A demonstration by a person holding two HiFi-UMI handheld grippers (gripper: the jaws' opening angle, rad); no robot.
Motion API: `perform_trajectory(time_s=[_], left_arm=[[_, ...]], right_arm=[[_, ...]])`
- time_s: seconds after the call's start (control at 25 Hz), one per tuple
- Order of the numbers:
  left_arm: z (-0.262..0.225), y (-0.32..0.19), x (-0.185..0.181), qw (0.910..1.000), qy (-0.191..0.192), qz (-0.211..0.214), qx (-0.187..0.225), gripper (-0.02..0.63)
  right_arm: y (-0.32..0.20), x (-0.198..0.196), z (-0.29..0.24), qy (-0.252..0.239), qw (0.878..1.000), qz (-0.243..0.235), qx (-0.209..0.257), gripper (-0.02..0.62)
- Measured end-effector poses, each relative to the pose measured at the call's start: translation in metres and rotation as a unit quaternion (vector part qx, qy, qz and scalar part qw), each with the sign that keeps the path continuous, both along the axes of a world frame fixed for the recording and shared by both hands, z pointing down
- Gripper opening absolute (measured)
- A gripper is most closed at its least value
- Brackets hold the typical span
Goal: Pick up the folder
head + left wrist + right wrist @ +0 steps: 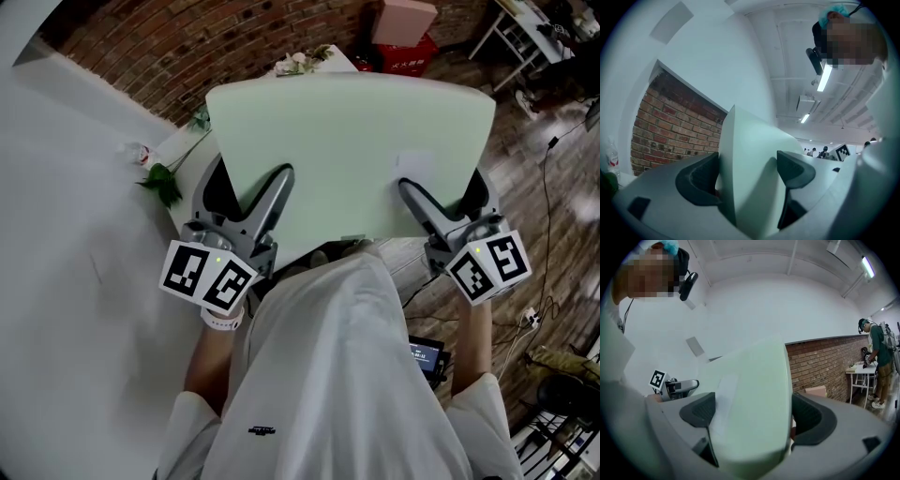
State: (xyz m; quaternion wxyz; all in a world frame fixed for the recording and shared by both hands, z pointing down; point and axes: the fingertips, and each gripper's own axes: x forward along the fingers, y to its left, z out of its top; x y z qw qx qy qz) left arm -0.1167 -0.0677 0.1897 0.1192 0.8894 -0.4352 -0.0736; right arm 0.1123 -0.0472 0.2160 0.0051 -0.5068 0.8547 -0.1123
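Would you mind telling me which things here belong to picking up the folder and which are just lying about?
Job: folder, left gripper, right gripper, both shut on it.
Lying about: leafy flower stem, small bottle, pink box, red box.

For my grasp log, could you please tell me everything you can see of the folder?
The folder is a wide, pale green sheet with rounded corners, smooth and plastic-looking, bearing a faint paler label patch. It is held above the white table, its near edge clamped by the left gripper and the right gripper.
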Motion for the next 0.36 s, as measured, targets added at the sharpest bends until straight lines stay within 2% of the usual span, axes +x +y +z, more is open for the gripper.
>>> perform_trajectory(time_s=[0.36], left_arm=[[0.0089,-0.0038,0.0059,1.0,0.0,-0.001,-0.009,0.37]], right_arm=[[-0.0028,0.0059,0.0085,0.0,1.0,0.0,-0.006,0.506]])
